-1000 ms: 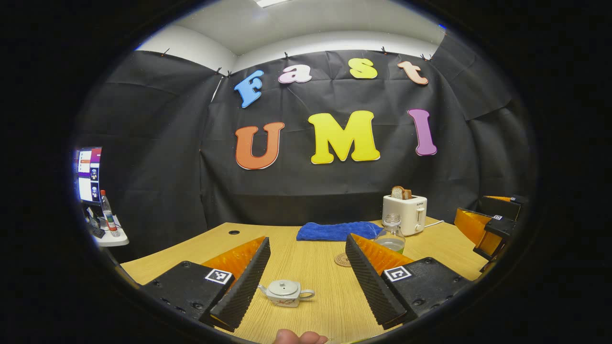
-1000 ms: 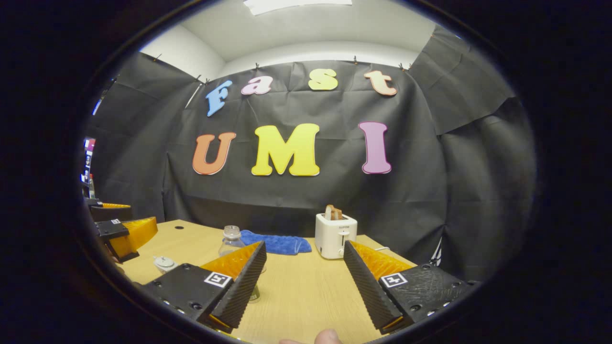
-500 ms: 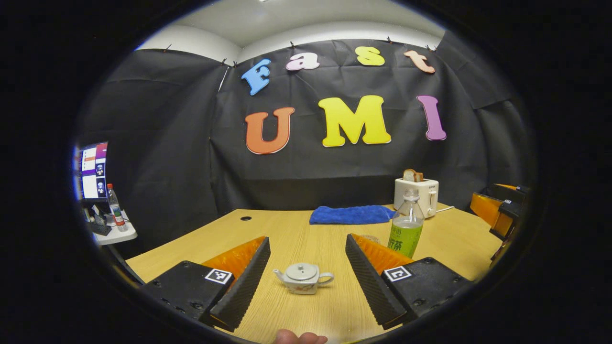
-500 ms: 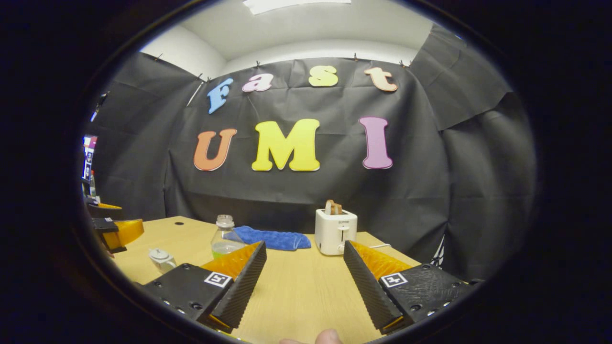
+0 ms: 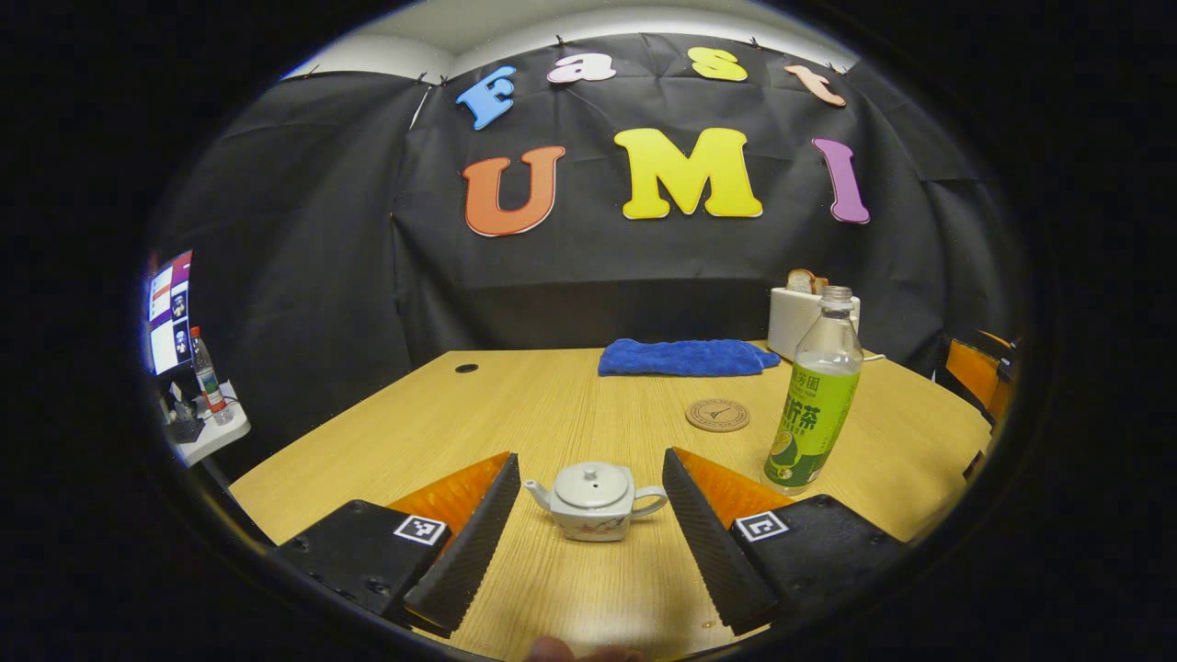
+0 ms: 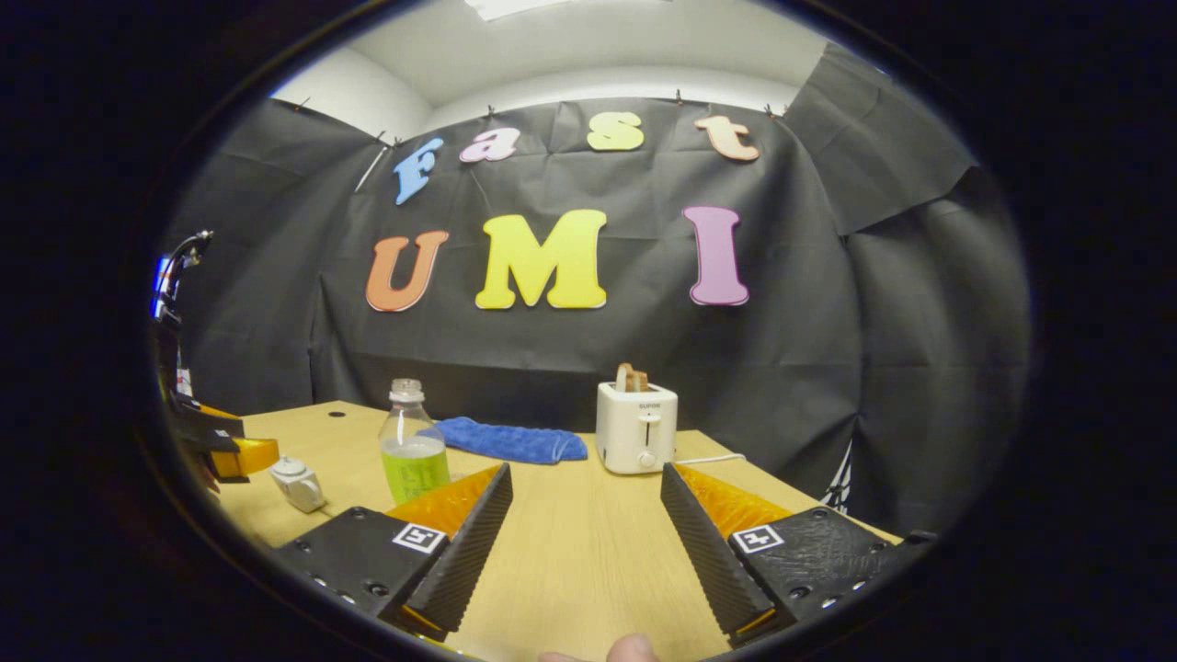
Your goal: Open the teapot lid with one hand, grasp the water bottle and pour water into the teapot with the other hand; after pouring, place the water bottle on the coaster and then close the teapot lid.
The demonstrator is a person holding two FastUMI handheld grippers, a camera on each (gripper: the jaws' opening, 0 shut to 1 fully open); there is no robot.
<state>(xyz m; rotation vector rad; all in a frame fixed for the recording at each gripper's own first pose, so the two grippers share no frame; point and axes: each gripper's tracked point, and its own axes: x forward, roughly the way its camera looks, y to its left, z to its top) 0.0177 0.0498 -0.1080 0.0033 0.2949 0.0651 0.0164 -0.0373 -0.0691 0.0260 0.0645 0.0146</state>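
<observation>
Closing in over the last second, the left gripper (image 5: 588,542) now frames the teapot (image 5: 593,499) between its spread fingers — holding nothing, lid still on. Right of the teapot stands the water bottle (image 5: 817,400); the right gripper (image 6: 581,552) also gapes empty above the bench (image 6: 570,561).

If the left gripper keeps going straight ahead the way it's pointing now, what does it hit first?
Most likely the teapot. It sits centred between the open fingers of the left gripper, lid on, just ahead of their tips. The coaster and blue cloth lie farther back; exact depth is uncertain.
</observation>
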